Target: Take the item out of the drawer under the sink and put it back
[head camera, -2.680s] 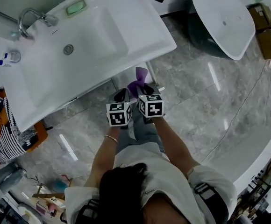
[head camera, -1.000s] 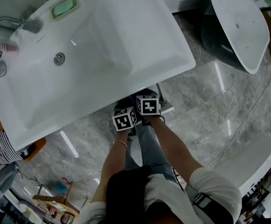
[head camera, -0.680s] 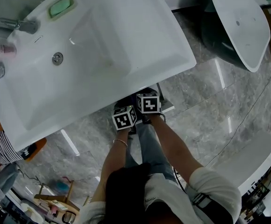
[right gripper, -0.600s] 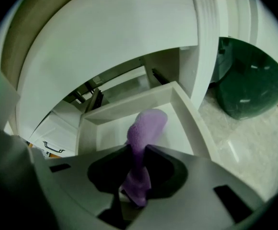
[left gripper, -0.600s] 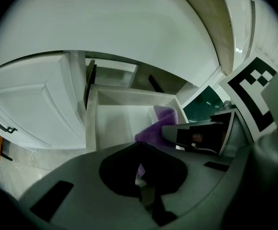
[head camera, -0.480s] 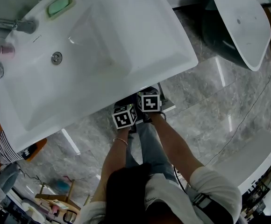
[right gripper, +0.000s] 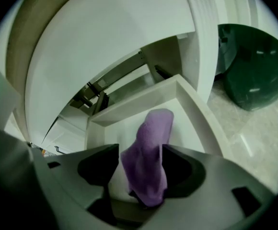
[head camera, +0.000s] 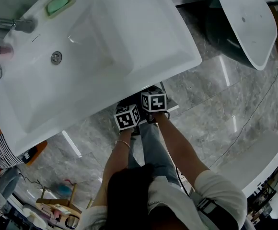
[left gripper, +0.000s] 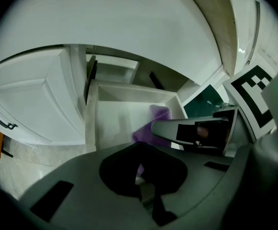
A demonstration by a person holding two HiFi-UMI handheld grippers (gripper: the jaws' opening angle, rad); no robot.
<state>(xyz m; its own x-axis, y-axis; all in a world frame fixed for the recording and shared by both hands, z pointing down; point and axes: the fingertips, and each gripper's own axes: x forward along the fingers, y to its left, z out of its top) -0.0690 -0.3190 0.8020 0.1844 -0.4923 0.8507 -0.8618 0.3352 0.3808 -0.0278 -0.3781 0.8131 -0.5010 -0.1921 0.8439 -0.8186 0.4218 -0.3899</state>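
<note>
since the right gripper (right gripper: 141, 150) has just been opening its jaws and they now stand spread, the purple cloth (right gripper: 149, 162) lies loose between them on the floor of the drawer (right gripper: 199, 111), toward its right wall. left gripper (left gripper: 141, 152): jaws together, empty. advice: lift the right gripper straight out so no fold snags, then push the drawer shut. head view: sink (head camera: 105, 42) hides drawer and cloth; both gripper views show them.

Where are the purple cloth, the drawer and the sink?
purple cloth (right gripper: 147, 162), right gripper view, middle of the fabric.
drawer (right gripper: 200, 113), right gripper view, right side wall.
sink (head camera: 103, 40), head view, bare basin floor.
</note>
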